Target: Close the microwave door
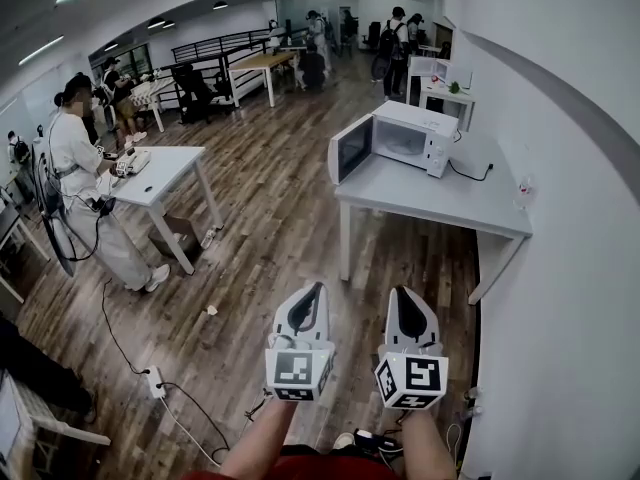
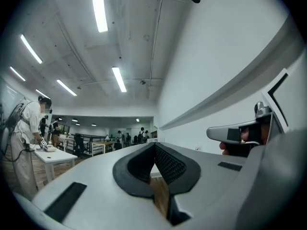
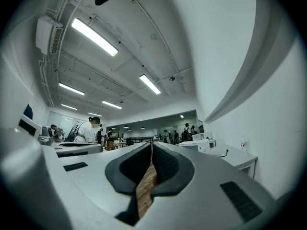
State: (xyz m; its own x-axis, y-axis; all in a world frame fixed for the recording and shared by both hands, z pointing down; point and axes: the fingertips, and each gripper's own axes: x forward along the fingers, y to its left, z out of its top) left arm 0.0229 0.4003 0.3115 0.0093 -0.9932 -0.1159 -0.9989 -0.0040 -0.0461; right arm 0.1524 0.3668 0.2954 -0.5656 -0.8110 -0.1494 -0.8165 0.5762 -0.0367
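The microwave (image 1: 405, 138) stands on the white bench (image 1: 440, 208) by the wall, well ahead, with its door (image 1: 350, 148) swung open to the left. The left hand-held gripper (image 1: 316, 290) and the right hand-held gripper (image 1: 401, 292) are held low, jaws pressed together and empty. The door is judged light and stiff on its hinge — best pushed at its free edge, not gripped, and gently, lest the oven be slid.

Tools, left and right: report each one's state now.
Left tool: closed, nothing between its jaws.
Right tool: closed, nothing between its jaws.
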